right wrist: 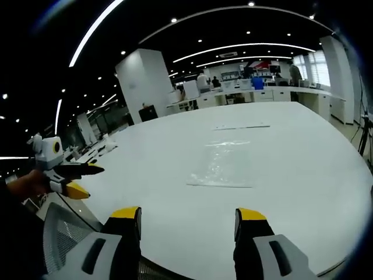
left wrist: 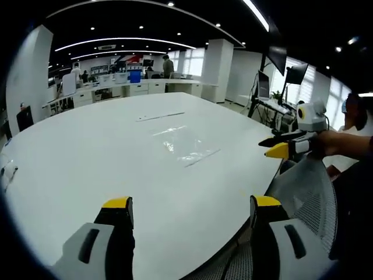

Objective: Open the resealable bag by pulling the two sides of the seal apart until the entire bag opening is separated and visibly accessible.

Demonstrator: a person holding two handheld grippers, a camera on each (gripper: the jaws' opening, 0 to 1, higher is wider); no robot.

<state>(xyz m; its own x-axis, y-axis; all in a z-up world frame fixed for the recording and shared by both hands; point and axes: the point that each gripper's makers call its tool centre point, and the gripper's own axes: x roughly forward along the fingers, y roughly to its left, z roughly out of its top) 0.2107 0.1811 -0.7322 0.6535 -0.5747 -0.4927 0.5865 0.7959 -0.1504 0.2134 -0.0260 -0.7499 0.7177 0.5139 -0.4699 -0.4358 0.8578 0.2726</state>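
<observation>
Ahead of both tools, on the white surface (left wrist: 87, 169), the clear bag (left wrist: 185, 144) lies flat, well apart from either tool and touched by neither. In the left gripper view the left tool (left wrist: 192, 213) rises from the bottom with its yellow-tipped jaws spread wide and nothing between them; the bag sits beyond the gap, slightly to the right of it. Past the bag a thin strip (left wrist: 160, 116) lies on the surface, farther from the tool. To the right, off the surface's edge, the right tool (left wrist: 277, 147) comes into this view, held by a hand (left wrist: 335, 143) over a mesh chair back (left wrist: 306, 189); its jaws there look parted, one dark tip above one yellow tip.

In the right gripper view the right tool (right wrist: 187, 219) likewise stands released, jaws wide apart and empty, hovering over the near edge of the surface (right wrist: 303, 175). The bag (right wrist: 224, 163) lies straight ahead of the gap, its near edge a straight line across the view, and the strip (right wrist: 242, 126) lies beyond it. At the left the left tool (right wrist: 78, 179) shows, held by a hand (right wrist: 26, 184), jaws parted, beside the surface's edge and above the chair back (right wrist: 64, 233)

Desks and people stand far behind the surface
</observation>
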